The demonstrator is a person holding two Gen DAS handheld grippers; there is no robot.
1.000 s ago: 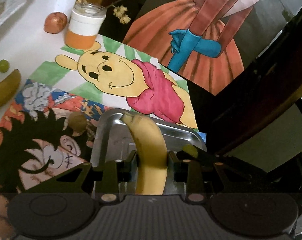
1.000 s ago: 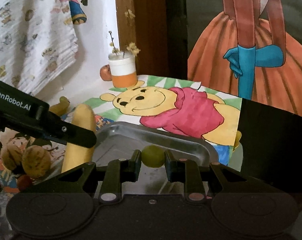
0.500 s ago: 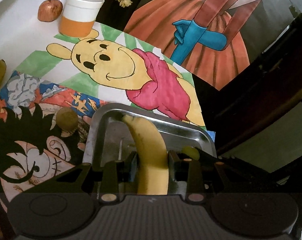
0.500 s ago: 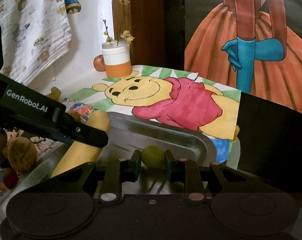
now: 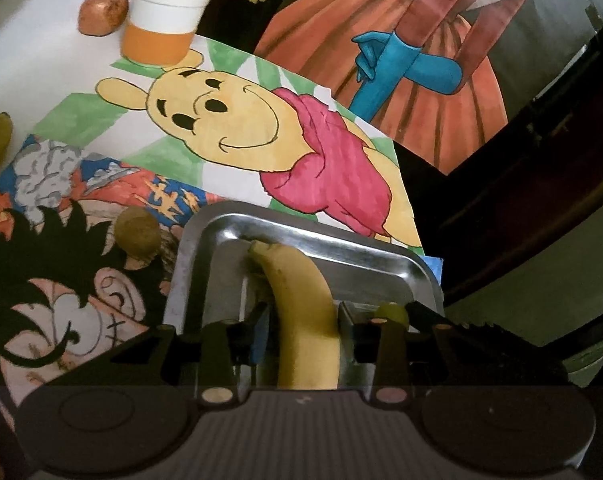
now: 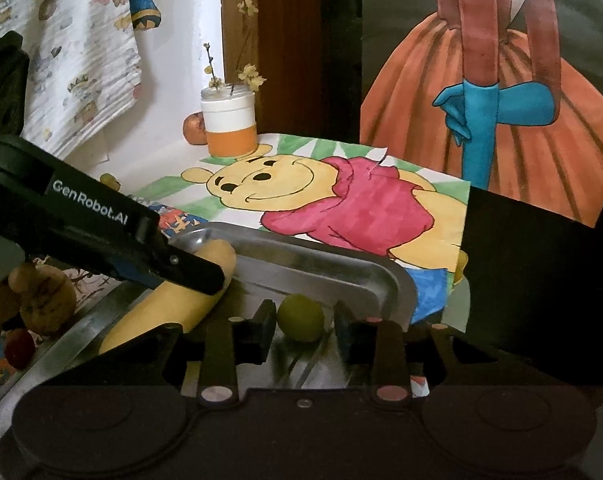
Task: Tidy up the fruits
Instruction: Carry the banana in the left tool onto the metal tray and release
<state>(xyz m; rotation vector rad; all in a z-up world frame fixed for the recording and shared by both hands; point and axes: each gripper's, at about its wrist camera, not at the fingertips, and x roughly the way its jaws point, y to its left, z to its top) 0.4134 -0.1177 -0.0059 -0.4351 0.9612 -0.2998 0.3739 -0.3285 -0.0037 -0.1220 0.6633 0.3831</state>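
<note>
The left gripper [image 5: 301, 320] has just been opening its fingers; the banana [image 5: 301, 312] lies between them in the metal tray [image 5: 365, 252], the left pad clearly off it, so released. The right gripper [image 6: 301, 322] has likewise just been opening; the green grape [image 6: 300, 317] sits free between its fingers on the tray floor. Beyond the tray lies a bear drawing [image 5: 237, 128] on the worktop, then an orange-and-white jar [image 5: 165, 20] beside a reddish fruit [image 5: 101, 12]
</note>
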